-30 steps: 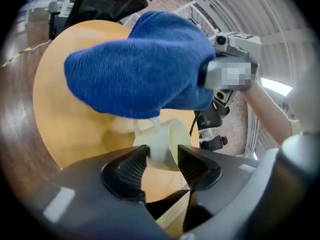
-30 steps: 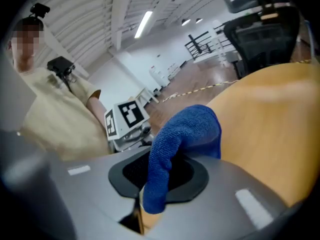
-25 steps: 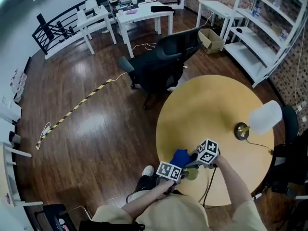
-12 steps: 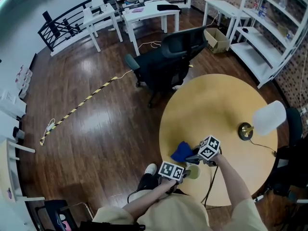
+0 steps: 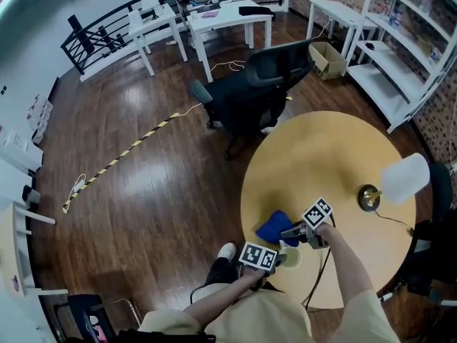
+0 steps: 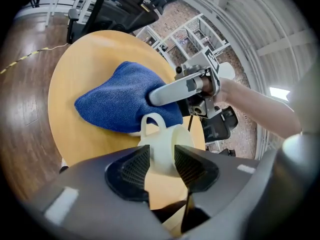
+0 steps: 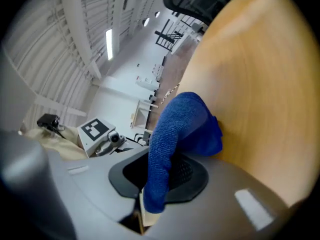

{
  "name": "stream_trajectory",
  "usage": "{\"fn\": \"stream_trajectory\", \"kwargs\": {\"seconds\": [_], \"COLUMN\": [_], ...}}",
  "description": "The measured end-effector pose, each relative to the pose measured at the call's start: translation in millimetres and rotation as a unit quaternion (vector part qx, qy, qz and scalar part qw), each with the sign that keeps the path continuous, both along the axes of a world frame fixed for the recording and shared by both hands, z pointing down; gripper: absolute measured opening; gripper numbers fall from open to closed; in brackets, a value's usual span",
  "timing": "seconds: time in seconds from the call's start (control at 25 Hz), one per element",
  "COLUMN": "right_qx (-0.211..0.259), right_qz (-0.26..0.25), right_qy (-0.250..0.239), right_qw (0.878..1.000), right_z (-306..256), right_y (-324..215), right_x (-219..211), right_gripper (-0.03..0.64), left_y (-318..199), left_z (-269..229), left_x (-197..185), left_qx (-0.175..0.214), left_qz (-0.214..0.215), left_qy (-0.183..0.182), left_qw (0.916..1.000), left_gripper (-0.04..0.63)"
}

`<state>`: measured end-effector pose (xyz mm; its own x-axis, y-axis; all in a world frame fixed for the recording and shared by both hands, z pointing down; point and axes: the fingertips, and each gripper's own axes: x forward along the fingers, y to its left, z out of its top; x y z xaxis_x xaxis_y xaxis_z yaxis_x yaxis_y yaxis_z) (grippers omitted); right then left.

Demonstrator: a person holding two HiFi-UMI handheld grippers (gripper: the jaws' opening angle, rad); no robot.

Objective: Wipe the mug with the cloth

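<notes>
A cream mug [image 6: 162, 146] lies tipped between my left gripper's [image 6: 161, 166] pads, handle pointing away, just above the round wooden table [image 6: 65, 74]. My left gripper [image 5: 280, 258] is shut on the mug [image 5: 290, 256] near the table's near edge. A blue cloth [image 7: 180, 129] hangs pinched in my right gripper [image 7: 160, 176], which is shut on it. The cloth [image 6: 120, 101] drapes over the table right behind the mug's handle, touching or nearly touching it. In the head view the cloth [image 5: 273, 227] sits just left of the right gripper [image 5: 288, 236].
A lamp with a white shade [image 5: 404, 179] and brass base [image 5: 369, 198] stands at the table's right, its cable running to the near edge. A black office chair [image 5: 257, 84] is behind the table [image 5: 321, 156]. White shelves [image 5: 400, 41] line the right wall.
The right gripper with the cloth has shifted slightly away from me beside the mug. Both grips look unchanged, and the head view has drifted a little.
</notes>
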<state>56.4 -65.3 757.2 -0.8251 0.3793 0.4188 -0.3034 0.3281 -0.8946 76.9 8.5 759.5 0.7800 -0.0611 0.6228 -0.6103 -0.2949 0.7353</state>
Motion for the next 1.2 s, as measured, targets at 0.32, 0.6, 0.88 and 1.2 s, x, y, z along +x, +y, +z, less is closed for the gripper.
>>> {"fn": "stream_trajectory", "kwargs": {"seconds": [0.32, 0.6, 0.88, 1.2], "right_qx": [-0.077, -0.077, -0.016, 0.132], "right_qz": [0.038, 0.059, 0.053, 0.178], "right_qy": [0.046, 0.053, 0.08, 0.08], "right_qw": [0.995, 0.994, 0.995, 0.972], "right_z": [23.9, 31.2, 28.8, -29.6], "right_y": [6.7, 15.1, 12.3, -18.0], "right_x": [23.3, 43.0, 68.4, 112.8], "right_gripper": [0.057, 0.057, 0.057, 0.057], "left_y": [-2.7, -3.2, -6.0, -15.4], "left_z": [0.8, -0.5, -1.8, -18.5], "left_x": [0.5, 2.4, 8.1, 2.6], "left_qx": [-0.004, -0.005, 0.018, 0.056], "left_qz": [-0.021, -0.032, -0.002, 0.051], "left_qy": [0.005, 0.009, 0.009, 0.034], "left_qw": [0.9998, 0.9994, 0.9998, 0.9966], "left_gripper": [0.146, 0.13, 0.124, 0.219]}}
